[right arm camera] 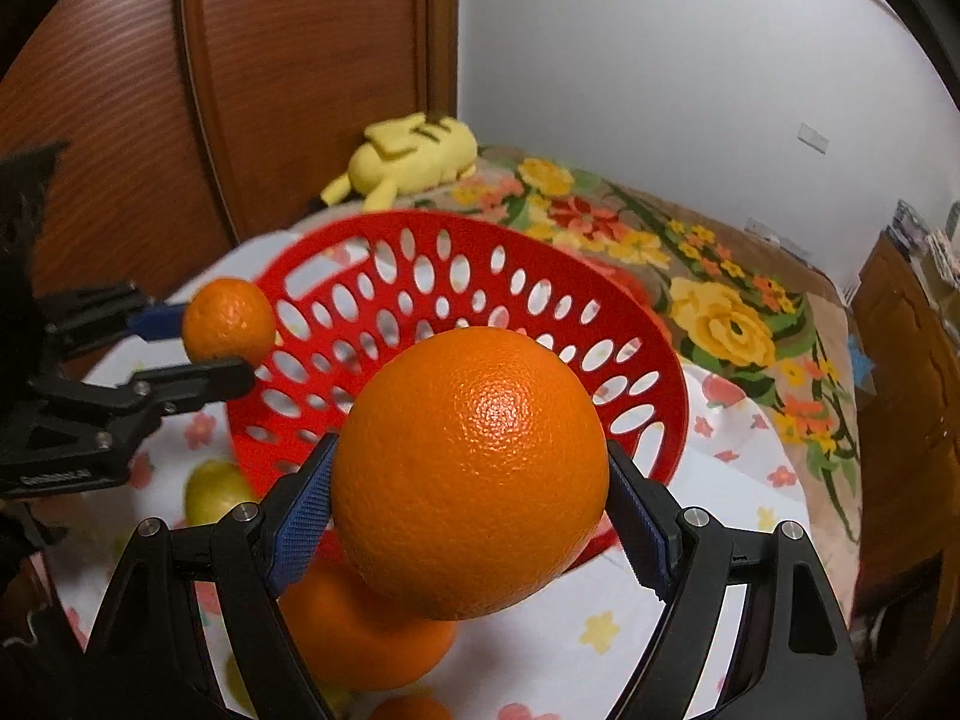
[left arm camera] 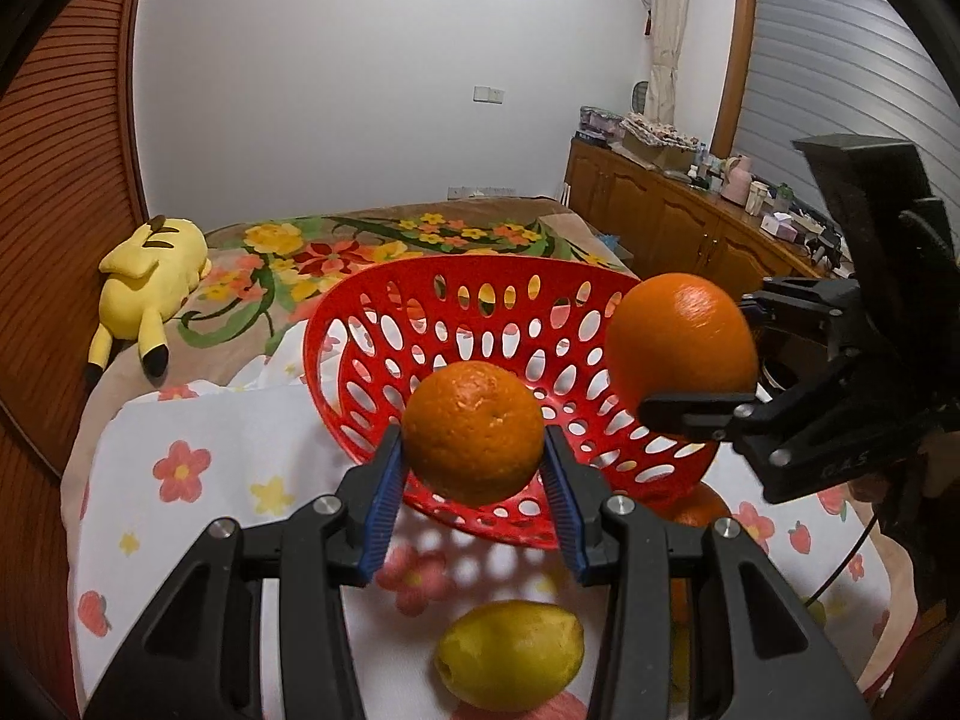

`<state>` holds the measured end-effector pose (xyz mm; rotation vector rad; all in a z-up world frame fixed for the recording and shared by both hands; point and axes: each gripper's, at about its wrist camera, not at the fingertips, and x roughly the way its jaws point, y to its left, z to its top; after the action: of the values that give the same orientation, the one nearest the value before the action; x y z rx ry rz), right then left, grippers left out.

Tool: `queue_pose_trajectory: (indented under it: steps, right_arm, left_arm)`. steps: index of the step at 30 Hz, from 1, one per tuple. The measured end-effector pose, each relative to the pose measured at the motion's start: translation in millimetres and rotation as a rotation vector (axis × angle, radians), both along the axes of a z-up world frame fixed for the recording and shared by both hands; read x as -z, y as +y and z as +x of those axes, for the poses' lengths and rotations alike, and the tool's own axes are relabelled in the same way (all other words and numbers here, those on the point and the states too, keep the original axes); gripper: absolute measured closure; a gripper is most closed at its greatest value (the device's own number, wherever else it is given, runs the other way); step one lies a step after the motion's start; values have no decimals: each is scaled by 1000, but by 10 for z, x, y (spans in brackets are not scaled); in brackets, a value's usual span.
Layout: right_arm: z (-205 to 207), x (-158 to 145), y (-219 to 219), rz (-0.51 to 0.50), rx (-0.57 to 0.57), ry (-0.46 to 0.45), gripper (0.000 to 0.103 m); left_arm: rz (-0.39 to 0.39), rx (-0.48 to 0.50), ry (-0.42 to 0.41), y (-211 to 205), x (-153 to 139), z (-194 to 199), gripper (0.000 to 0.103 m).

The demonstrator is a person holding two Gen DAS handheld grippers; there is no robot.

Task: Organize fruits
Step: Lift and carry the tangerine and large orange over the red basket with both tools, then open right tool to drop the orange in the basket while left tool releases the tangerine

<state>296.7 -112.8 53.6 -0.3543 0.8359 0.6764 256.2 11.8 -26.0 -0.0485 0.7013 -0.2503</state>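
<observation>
A red perforated basket (left arm camera: pixel 372 324) (right arm camera: pixel 672 384) sits tilted on a white flowered cloth. My left gripper (left arm camera: pixel 474 468) is shut on a small orange (left arm camera: pixel 474 429) (right arm camera: pixel 228 321), held above the basket's near rim. My right gripper (right arm camera: pixel 468 492) is shut on a large orange (right arm camera: pixel 474 468) (left arm camera: pixel 678 342), held over the basket's right side; in the left wrist view it (left arm camera: pixel 708 372) comes in from the right. A yellow lemon (left arm camera: pixel 510 654) (right arm camera: pixel 213 495) lies on the cloth below. Another orange (right arm camera: pixel 360 636) (left arm camera: pixel 699 507) rests on the cloth beside the basket.
A yellow plush toy (left arm camera: pixel 150 282) (right arm camera: pixel 414 156) lies on the flowered bedspread (left arm camera: pixel 360 252) behind the basket. A wooden slatted wall (left arm camera: pixel 60 210) runs along the left. A cluttered wooden cabinet (left arm camera: pixel 678 216) stands at the right.
</observation>
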Motion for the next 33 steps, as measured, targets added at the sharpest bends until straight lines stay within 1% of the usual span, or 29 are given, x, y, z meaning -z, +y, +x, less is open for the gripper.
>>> queue_pose_trajectory:
  steps: [3,9,13,21,24,26,29,33]
  right_arm:
    - [70,76,80,-44,-26,26,18]
    - [107,202,189,-137,-67,45,18]
    - [131,220,220,-169,-85,59,18]
    - [187,339,313,-229,-93,99,18]
    - [223,386,337,-240,-83,110,18]
    - [220,376,347,-241,-76,92,18]
    - [236,245,323,-203,-60,68,16]
    - [223,128,257,-177,-48,51,16]
  left_arm:
    - [7,3,8,-13,28,52,60]
    - [23,-1,22,-17,80,126,60]
    - [38,-1,23,-43,84,149,60]
    - [39,0,24,-49,86,168,60]
    - [40,1,25,-49,87,169,60]
    - [41,1,27,-43,93,175,60]
    - [35,1,30,-28,95,179,60]
    - [34,5,36,-33,108,177,60]
